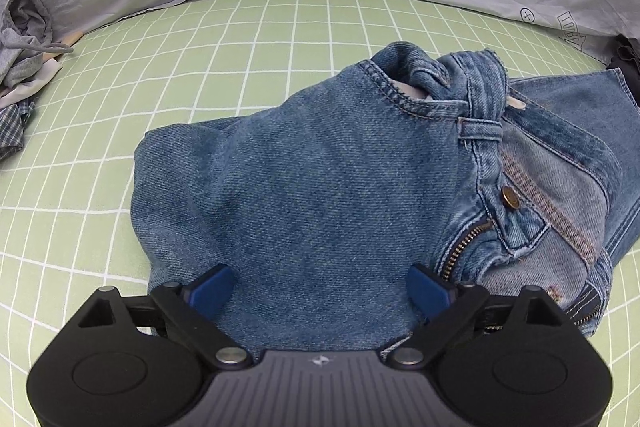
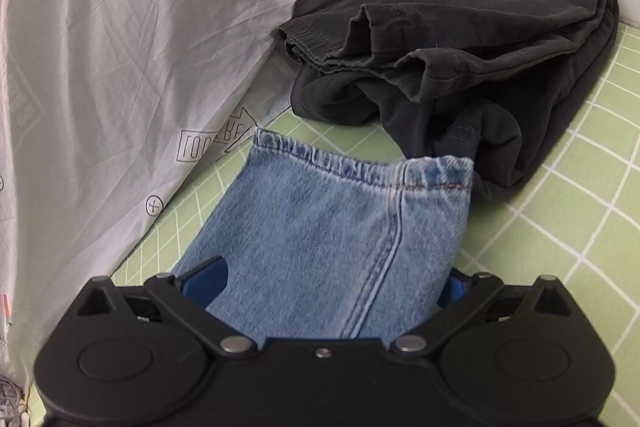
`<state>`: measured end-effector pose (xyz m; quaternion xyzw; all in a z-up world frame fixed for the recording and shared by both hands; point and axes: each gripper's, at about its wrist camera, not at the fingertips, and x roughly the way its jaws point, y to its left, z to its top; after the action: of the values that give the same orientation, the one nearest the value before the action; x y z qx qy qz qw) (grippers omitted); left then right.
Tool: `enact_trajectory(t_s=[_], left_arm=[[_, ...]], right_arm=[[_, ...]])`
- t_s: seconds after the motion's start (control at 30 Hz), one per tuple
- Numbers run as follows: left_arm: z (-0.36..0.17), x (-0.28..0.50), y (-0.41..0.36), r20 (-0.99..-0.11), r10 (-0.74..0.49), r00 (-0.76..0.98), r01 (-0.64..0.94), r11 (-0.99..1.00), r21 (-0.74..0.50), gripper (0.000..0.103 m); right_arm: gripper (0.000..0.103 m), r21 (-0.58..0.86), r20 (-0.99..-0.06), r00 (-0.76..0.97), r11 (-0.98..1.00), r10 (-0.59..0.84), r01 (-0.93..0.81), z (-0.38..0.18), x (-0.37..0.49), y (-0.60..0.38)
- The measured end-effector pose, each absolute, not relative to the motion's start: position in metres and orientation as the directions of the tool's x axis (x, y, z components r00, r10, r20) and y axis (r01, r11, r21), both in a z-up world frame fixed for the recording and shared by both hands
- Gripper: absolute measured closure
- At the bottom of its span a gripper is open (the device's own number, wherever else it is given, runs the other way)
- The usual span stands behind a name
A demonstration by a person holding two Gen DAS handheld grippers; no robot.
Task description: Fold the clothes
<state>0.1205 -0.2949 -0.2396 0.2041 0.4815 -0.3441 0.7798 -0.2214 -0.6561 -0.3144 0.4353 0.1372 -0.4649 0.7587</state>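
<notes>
Jeans (image 1: 320,187) lie bunched on the green grid mat (image 1: 160,87), leg hem (image 2: 360,167) beside dark trousers (image 2: 460,47). Left gripper (image 1: 320,291) and right gripper (image 2: 324,287) both spread wide over denim, pads clear

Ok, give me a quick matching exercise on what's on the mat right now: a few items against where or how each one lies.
Items:
1. jeans waistband
2. jeans hem
3. dark trousers
4. grey garment

States:
A. bunched by the far left edge, left view
B. heaped just past the hem
C. unbuttoned, zip open
D. flat on the green mat, ahead of the right fingers

Pairs: 1-C, 2-D, 3-B, 4-A
</notes>
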Motion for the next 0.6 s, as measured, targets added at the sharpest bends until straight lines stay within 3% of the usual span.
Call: enact_trajectory(t_s=[0.13, 0.17, 0.23, 0.3, 0.43, 0.5, 0.6], left_arm=[[-0.241, 0.122, -0.294, -0.891, -0.342, 0.301, 0.728, 0.685, -0.017, 0.005], [-0.242, 0.122, -0.294, -0.89, -0.342, 0.301, 0.728, 0.686, -0.017, 0.005], [-0.242, 0.123, -0.295, -0.89, -0.341, 0.302, 0.727, 0.686, -0.016, 0.004], [-0.243, 0.123, -0.296, -0.891, -0.341, 0.301, 0.727, 0.686, -0.017, 0.004], [-0.243, 0.122, -0.295, -0.889, -0.345, 0.301, 0.728, 0.685, -0.019, 0.003], [-0.244, 0.123, -0.295, -0.889, -0.346, 0.301, 0.729, 0.685, -0.02, 0.003], [-0.244, 0.123, -0.296, -0.889, -0.345, 0.301, 0.728, 0.685, -0.02, 0.002]], right_arm=[[0.001, 0.693, -0.533, 0.629, 0.133, -0.566, 0.708, -0.324, -0.231, -0.666], [0.006, 0.732, -0.516, 0.653, 0.111, -0.555, 0.672, -0.328, -0.233, -0.667], [0.023, 0.801, -0.476, 0.698, 0.063, -0.534, 0.595, -0.337, -0.238, -0.67], [0.049, 0.829, -0.463, 0.711, 0.024, -0.529, 0.558, -0.344, -0.24, -0.67], [0.068, 0.837, -0.471, 0.698, -0.023, -0.539, 0.547, -0.351, -0.243, -0.667], [0.082, 0.851, -0.467, 0.7, -0.06, -0.541, 0.522, -0.354, -0.246, -0.665], [0.088, 0.902, -0.401, 0.733, -0.099, -0.55, 0.419, -0.358, -0.253, -0.661]])
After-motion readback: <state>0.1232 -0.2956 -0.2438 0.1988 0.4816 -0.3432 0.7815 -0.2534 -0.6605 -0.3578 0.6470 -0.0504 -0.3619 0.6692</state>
